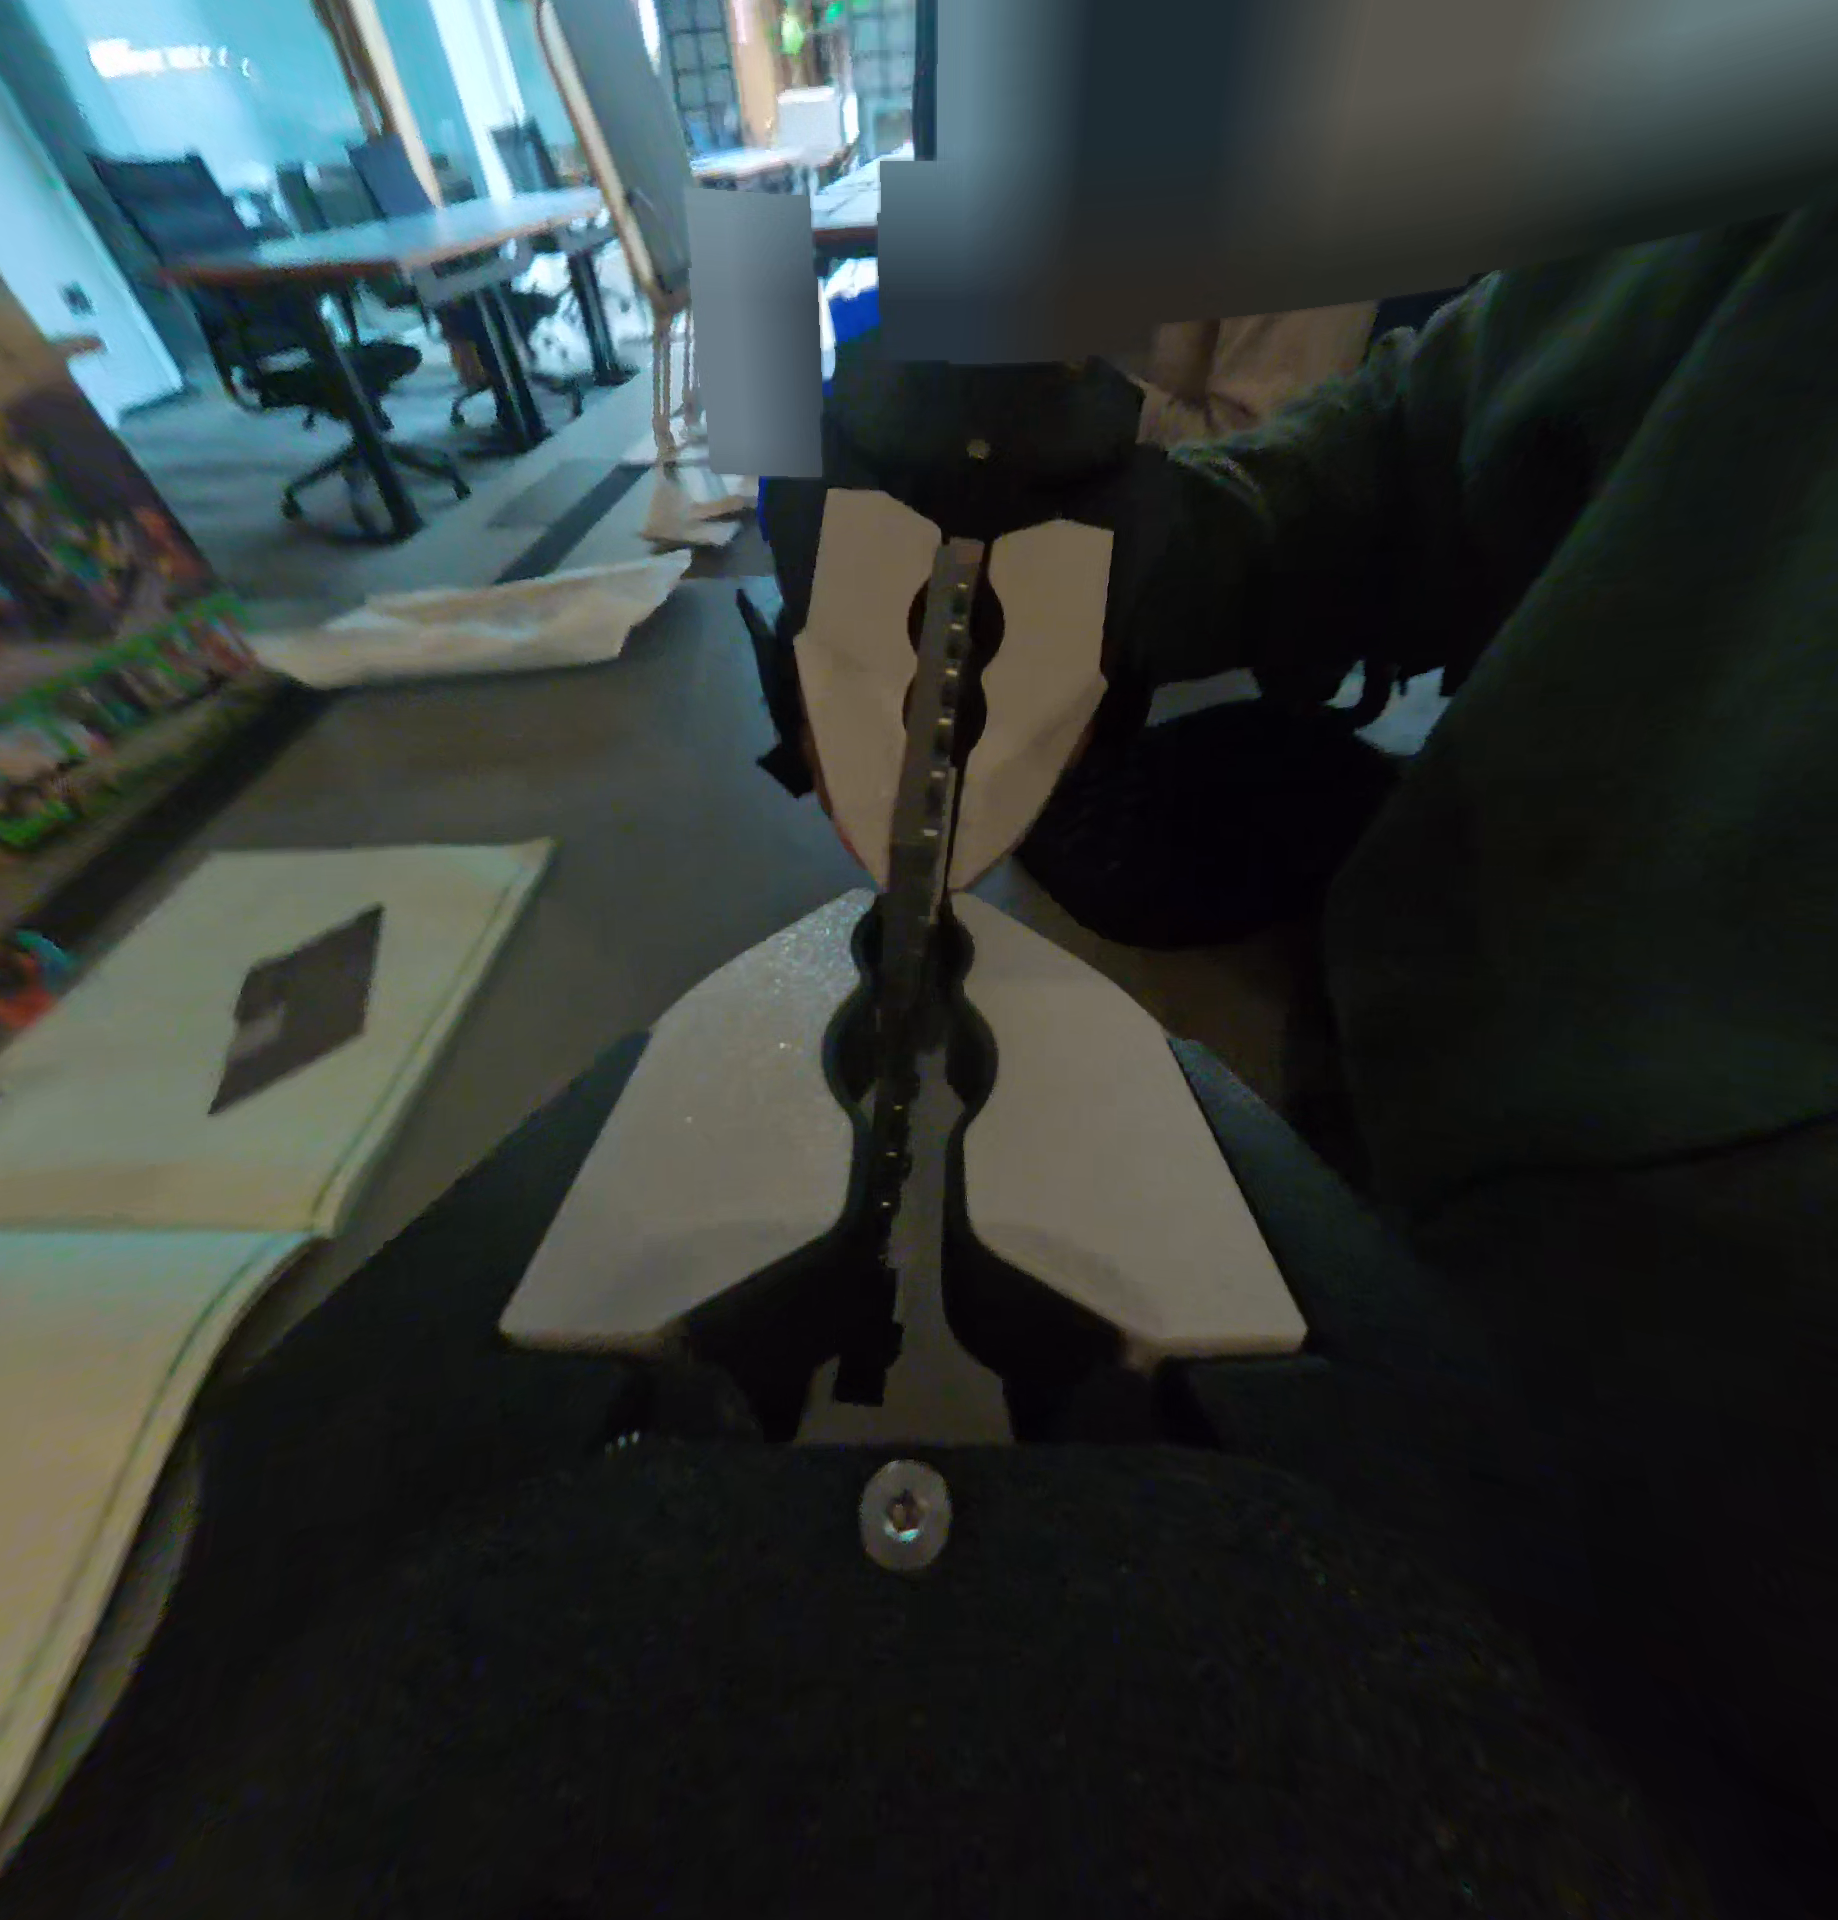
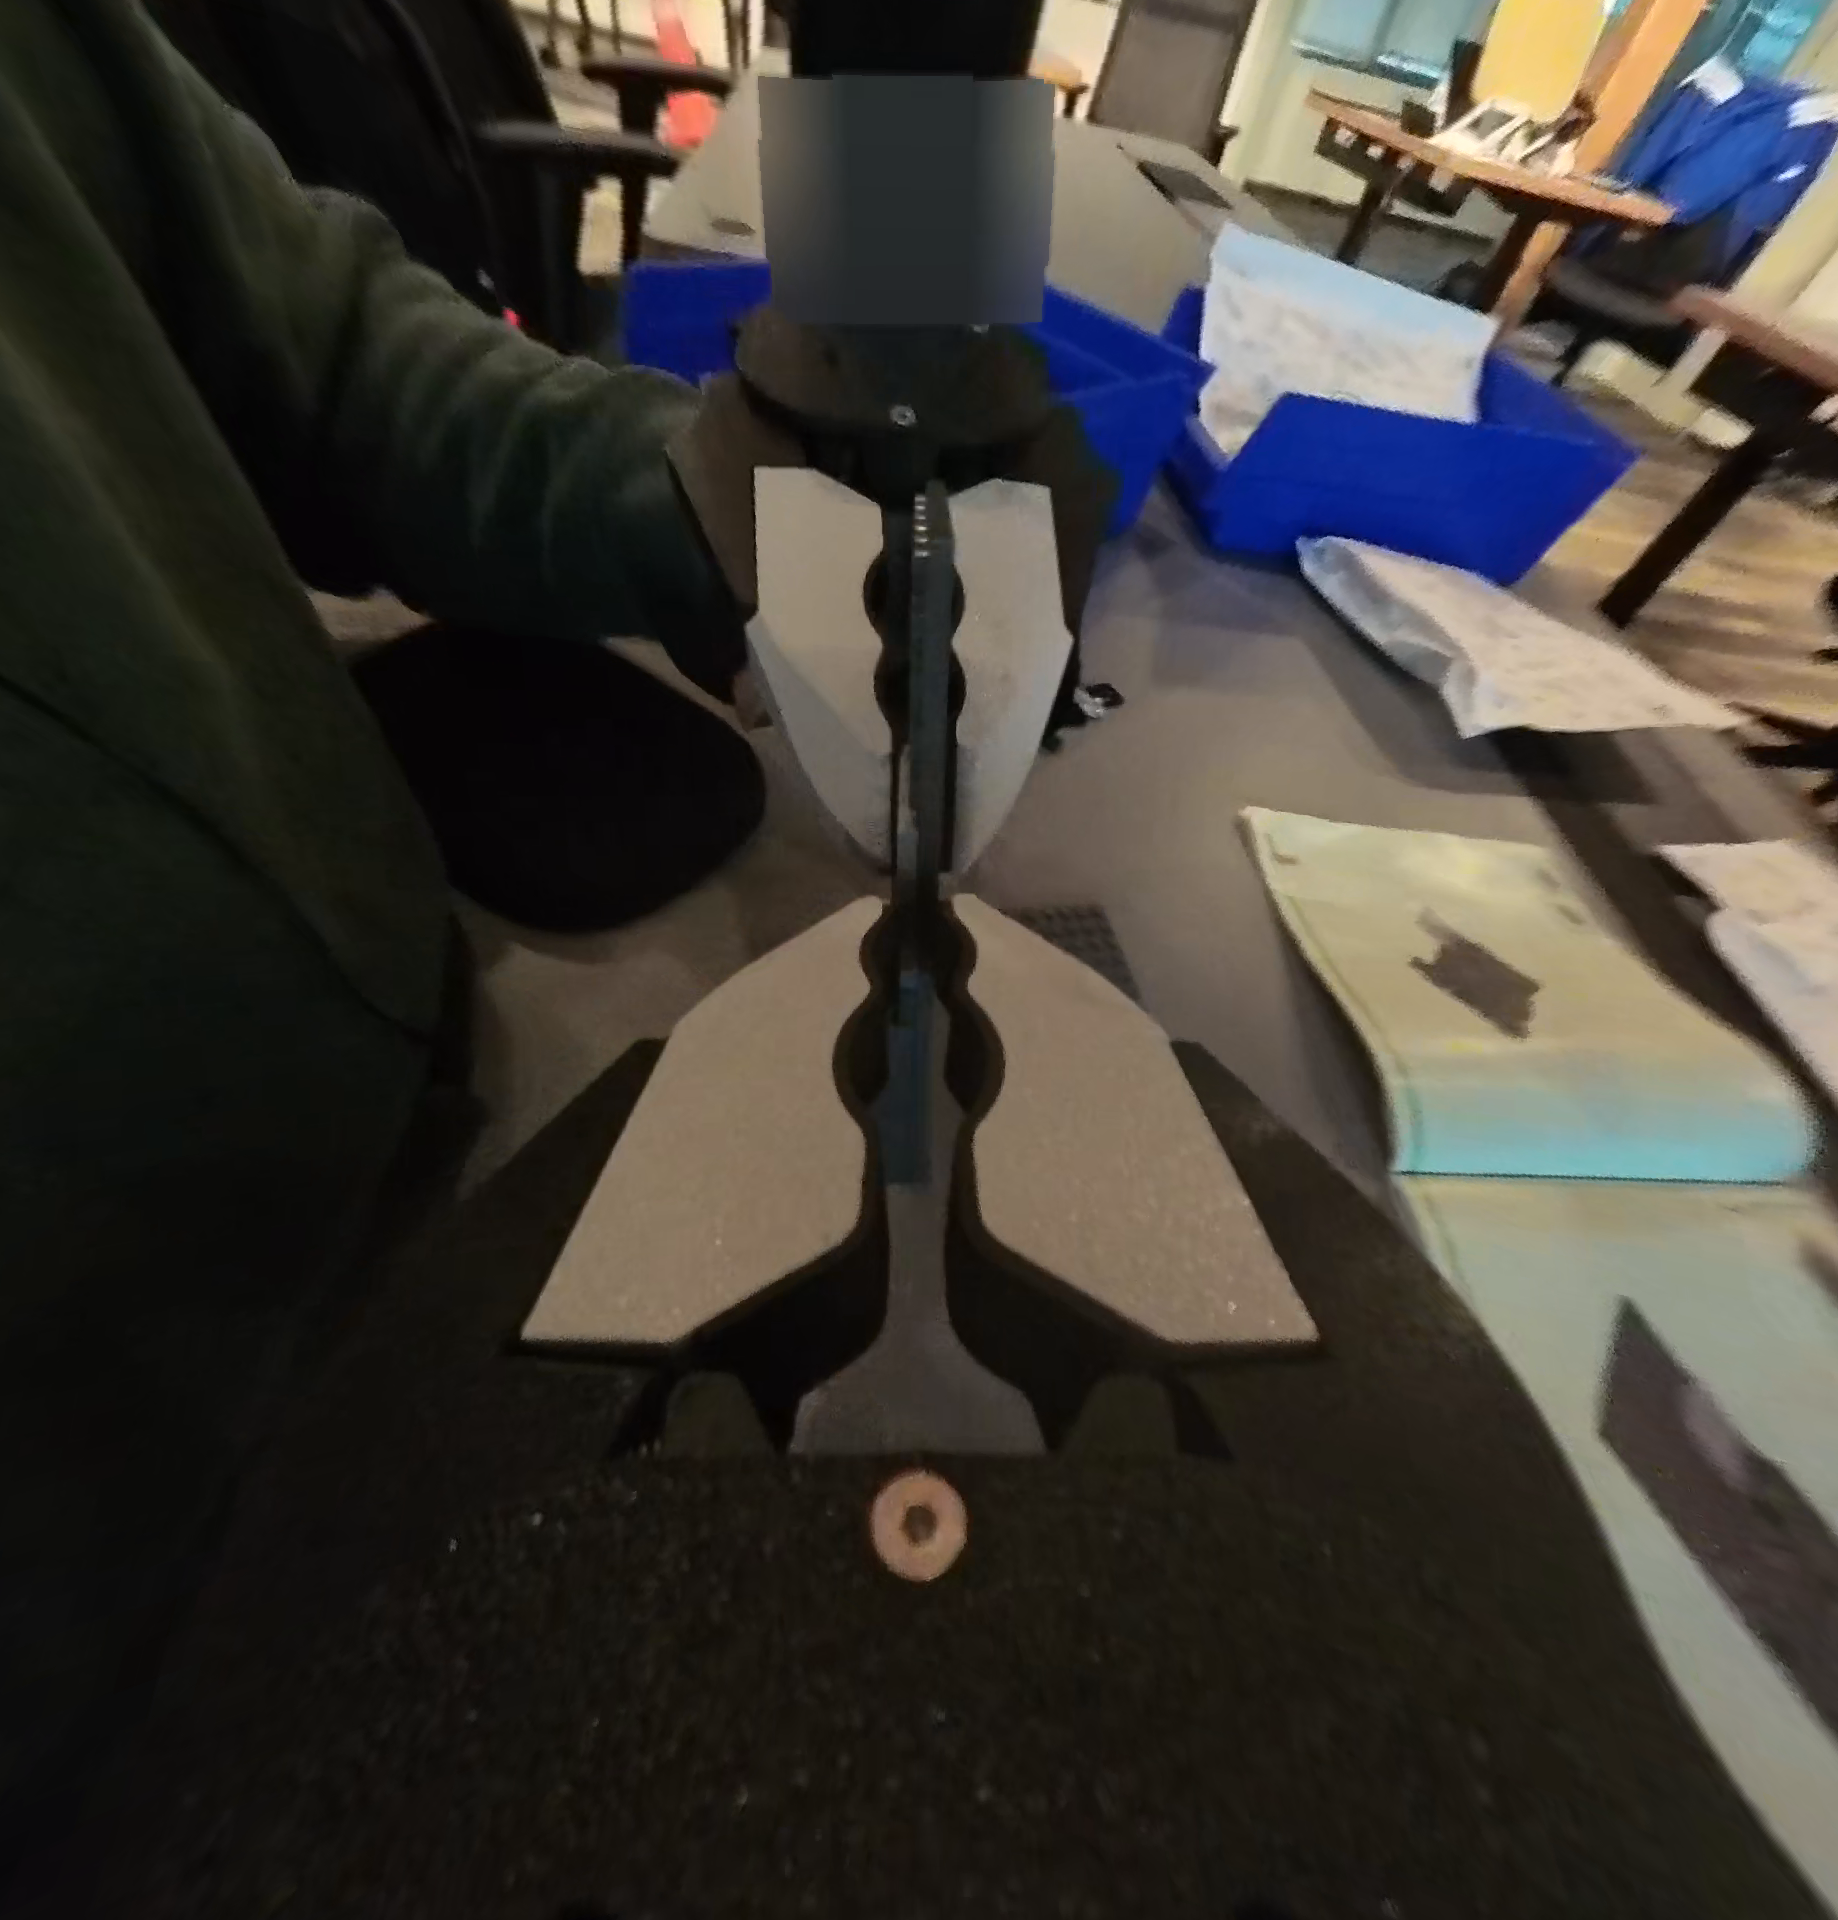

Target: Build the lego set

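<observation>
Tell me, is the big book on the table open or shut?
Open. The instruction booklet lies spread flat on the table, pages showing, beside the left tongs.

Left gripper (image 1: 910,914): pale grey fingers (image 1: 728,1153) with wavy, scalloped inner edges, on a black textured body; silver screw (image 1: 904,1513) at 6 o'clock. Right gripper (image 2: 915,914): same build, grainy grey fingers (image 2: 738,1153), black speckled body, coppery washer (image 2: 917,1524) at 6 o'clock. Person wears a dark green fuzzy sleeve (image 2: 271,436), at 9 to 10 o'clock in the right wrist view.
</observation>
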`<action>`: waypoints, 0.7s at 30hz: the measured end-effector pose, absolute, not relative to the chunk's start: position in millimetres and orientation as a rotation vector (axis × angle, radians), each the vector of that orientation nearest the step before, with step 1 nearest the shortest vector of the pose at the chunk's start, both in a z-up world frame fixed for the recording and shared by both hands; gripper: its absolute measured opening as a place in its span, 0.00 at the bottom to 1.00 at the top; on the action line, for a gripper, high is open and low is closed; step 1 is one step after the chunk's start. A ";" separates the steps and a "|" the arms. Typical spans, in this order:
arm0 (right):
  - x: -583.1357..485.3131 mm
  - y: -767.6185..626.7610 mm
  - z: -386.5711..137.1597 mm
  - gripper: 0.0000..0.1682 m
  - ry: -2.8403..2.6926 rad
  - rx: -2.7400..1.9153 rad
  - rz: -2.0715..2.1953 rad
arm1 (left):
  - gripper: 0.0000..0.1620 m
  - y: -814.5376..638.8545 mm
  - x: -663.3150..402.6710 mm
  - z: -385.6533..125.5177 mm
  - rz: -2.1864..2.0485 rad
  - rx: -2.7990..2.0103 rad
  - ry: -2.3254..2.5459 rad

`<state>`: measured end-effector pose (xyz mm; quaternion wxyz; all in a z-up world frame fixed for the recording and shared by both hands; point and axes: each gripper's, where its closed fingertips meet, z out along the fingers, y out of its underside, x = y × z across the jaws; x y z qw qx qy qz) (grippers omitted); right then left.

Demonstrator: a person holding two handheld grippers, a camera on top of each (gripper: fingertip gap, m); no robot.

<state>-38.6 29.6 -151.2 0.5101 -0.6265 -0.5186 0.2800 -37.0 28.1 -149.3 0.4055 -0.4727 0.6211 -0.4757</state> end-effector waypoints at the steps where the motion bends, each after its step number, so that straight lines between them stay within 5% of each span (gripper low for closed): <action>1: -39.0 28.9 -150.0 0.04 -1.252 -1.507 0.643 | 0.05 26.9 -37.4 -147.7 -1.217 -1.183 1.563; 15: -32.9 22.9 -155.2 0.04 -1.306 -1.466 0.438 | 0.05 17.6 -30.8 -153.0 -1.214 -1.024 1.620; 18: -16.5 36.9 -154.3 0.03 -1.321 -1.498 0.258 | 0.28 39.4 -30.0 -160.1 -1.134 -1.184 1.560; 21: 26.5 72.7 -162.3 0.03 -1.349 -1.567 -0.222 | 0.21 60.9 -43.7 -165.7 -0.991 -1.270 1.506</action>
